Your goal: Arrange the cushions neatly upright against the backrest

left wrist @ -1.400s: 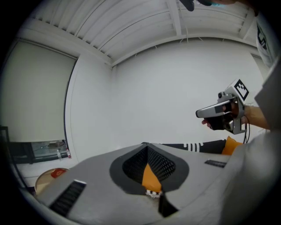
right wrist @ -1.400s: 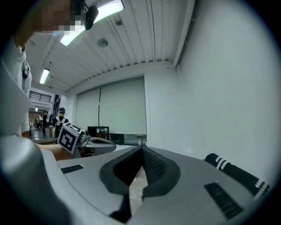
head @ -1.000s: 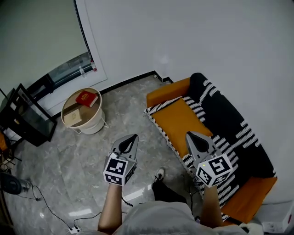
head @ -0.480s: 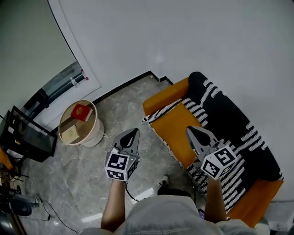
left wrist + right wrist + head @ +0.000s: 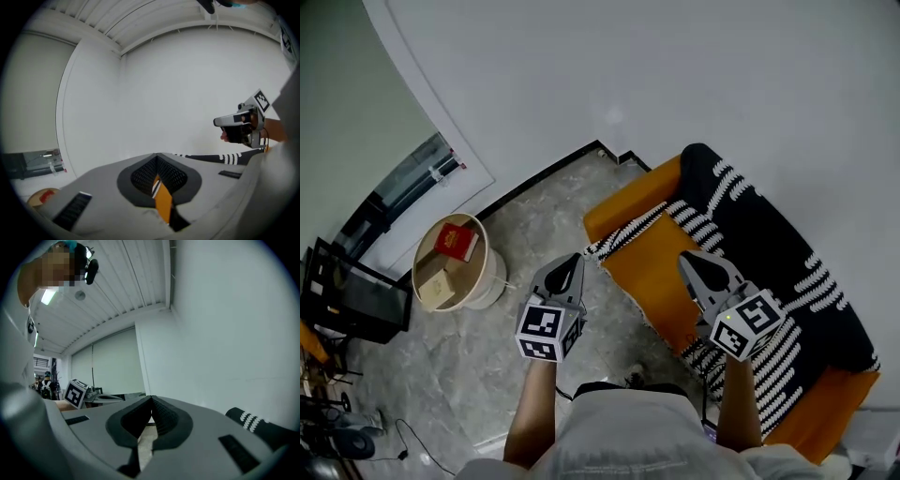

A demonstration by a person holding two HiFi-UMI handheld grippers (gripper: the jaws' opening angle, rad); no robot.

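Note:
An orange sofa (image 5: 649,265) stands against the white wall. A long black cushion with white dashes (image 5: 773,239) lies along its backrest, and striped black-and-white fabric (image 5: 630,225) runs around the seat. My left gripper (image 5: 569,266) is shut and empty above the floor, just left of the sofa's front corner. My right gripper (image 5: 688,263) is also shut and empty, over the orange seat. In the left gripper view the shut jaws (image 5: 157,162) point at the wall, with the right gripper (image 5: 239,124) off to the side. The right gripper view shows its shut jaws (image 5: 151,405) and the black cushion (image 5: 257,428).
A round white side table (image 5: 483,281) with a red book (image 5: 456,241) and a box stands on the marble floor to the left. A black stand (image 5: 347,300) is at the far left. Cables lie on the floor near my feet.
The person has stepped closer to the sofa and wall, carrying both grippers forward. The side table has slid left in view. Both grippers stay shut and empty.

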